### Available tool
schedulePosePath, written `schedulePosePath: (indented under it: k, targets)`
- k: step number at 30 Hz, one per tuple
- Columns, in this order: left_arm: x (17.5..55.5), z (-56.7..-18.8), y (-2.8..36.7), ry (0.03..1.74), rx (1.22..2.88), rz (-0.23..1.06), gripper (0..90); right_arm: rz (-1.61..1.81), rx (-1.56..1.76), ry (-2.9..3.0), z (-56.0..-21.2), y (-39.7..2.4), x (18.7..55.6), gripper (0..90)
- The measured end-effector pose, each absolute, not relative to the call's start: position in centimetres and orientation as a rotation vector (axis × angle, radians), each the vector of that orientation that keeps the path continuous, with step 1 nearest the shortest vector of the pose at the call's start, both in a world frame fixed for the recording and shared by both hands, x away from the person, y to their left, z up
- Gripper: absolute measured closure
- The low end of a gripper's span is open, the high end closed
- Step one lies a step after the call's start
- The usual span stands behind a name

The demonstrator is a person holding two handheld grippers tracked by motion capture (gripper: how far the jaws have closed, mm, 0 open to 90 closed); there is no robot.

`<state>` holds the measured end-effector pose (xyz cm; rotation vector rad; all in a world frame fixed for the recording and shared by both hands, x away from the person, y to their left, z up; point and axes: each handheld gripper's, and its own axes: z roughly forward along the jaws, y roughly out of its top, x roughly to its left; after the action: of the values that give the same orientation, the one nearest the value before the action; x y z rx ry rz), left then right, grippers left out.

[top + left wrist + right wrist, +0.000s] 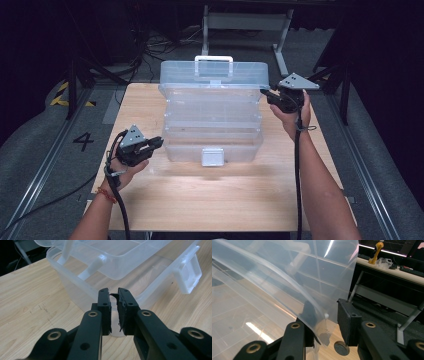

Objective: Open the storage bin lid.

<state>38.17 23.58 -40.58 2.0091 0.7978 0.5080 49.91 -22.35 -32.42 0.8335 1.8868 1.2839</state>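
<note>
Steadying clear plastic tiered toolbox (212,117): my left gripper (114,312) nearly closed, empty, at base corner; right gripper (325,322) straddles lid edge, grip unclear. Lift lid slowly.

Clear plastic tiered storage box (212,117), lid raised, trays stepped open, mid-table on wood.

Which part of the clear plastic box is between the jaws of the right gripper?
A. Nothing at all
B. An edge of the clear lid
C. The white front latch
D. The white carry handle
B: in the right gripper view, the right gripper has an edge of the clear lid between its jaws.
</note>
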Motion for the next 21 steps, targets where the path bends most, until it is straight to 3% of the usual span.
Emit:
schedulePosePath:
  k: [21]
  targets:
    - [38.3, -40.8, 23.9, 0.775, 1.998, 0.51, 79.5, 1.29, 0.895, 1.891, -33.3, -22.0, 52.3, 66.4]
